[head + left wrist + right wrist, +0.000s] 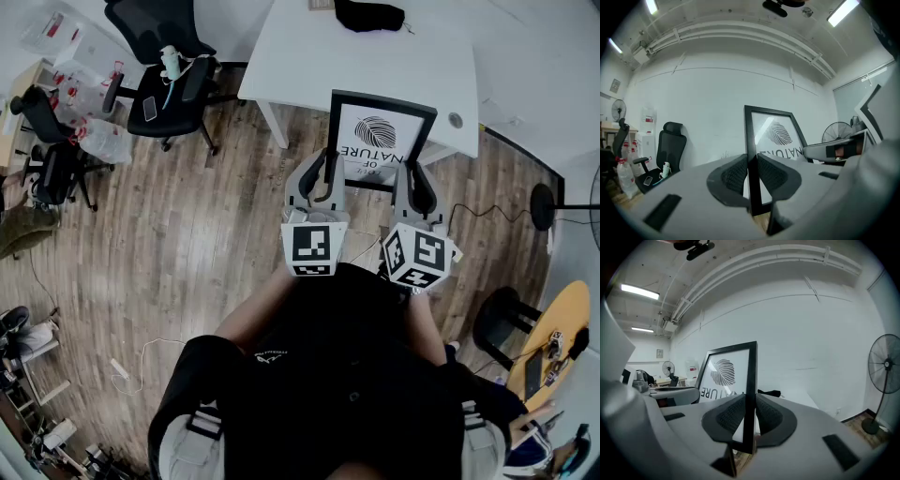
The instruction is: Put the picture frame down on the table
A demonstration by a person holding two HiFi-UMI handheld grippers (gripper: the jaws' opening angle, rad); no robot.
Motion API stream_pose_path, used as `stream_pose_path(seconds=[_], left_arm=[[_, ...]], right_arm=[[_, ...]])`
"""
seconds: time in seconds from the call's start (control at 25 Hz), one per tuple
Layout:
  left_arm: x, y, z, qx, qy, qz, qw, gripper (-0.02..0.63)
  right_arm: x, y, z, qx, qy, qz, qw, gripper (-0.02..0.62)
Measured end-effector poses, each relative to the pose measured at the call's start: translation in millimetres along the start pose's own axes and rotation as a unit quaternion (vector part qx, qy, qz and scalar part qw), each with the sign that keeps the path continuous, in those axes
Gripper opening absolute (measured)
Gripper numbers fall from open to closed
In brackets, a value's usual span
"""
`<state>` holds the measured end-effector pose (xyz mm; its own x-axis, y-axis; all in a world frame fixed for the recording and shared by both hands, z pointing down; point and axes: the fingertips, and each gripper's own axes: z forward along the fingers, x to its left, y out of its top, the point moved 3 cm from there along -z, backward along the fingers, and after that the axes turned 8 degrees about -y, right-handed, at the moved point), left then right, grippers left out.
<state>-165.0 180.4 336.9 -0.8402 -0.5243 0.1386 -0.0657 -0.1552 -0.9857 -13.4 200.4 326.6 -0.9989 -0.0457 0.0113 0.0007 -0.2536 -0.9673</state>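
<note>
Two tongs are clamped on the one picture frame, one to each side rail. The left tongs pinch the frame's left rail and the right tongs pinch its right rail, both low down near the bottom corners.

Left gripper view: the left tongs are closed on the black rail, ribbed pads pressed against both faces of the picture frame. Right gripper view: the same condition, with the right tongs shut on the opposite rail of the picture frame.

Position of the frame: held in the air, upright in both gripper views and roughly level between the two grips. In the head view it overlaps the near edge of the white table, with its lower part over the wooden floor. Both gripper views show floor beneath the bottom rail, so it is not laid down. Contact between its upper part and the table cannot be determined.

Frame contents: a white print with a dark leaf motif and lettering that includes "NATURE".

Surroundings: a black item lies at the far end of the table, well apart from the frame. A black office chair stands to the left of the table, and a standing fan to the right.
</note>
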Motion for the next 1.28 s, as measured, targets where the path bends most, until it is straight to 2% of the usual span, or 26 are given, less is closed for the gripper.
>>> stream_pose_path(seconds=[0.12,0.4,0.64,0.84,1.08,1.28], left_arm=[[-12,7,-15,0.011,-0.010,0.009,0.9999,0.072],[-196,-57,-102,0.024,-0.022,-0.005,0.9995,0.074],[-279,-70,-149,0.036,-0.041,0.014,0.9984,0.074],[-307,-50,-179,0.016,-0.034,0.035,0.9986,0.074],[-290,-32,-211,0.002,-0.014,0.048,0.9987,0.074],[-290,-30,-220,-0.011,-0.013,0.041,0.9990,0.074]], right_arm=[[-3,1,-24,0.003,0.002,0.012,1.000,0.067],[-123,-71,-185,0.016,-0.018,0.021,0.999,0.067],[-172,-98,-268,0.021,-0.025,0.044,0.998,0.067],[-180,-86,-309,-0.015,-0.015,0.051,0.998,0.067],[-149,-73,-322,-0.033,0.005,0.058,0.998,0.067],[-144,-66,-335,-0.044,0.010,0.051,0.998,0.069]])
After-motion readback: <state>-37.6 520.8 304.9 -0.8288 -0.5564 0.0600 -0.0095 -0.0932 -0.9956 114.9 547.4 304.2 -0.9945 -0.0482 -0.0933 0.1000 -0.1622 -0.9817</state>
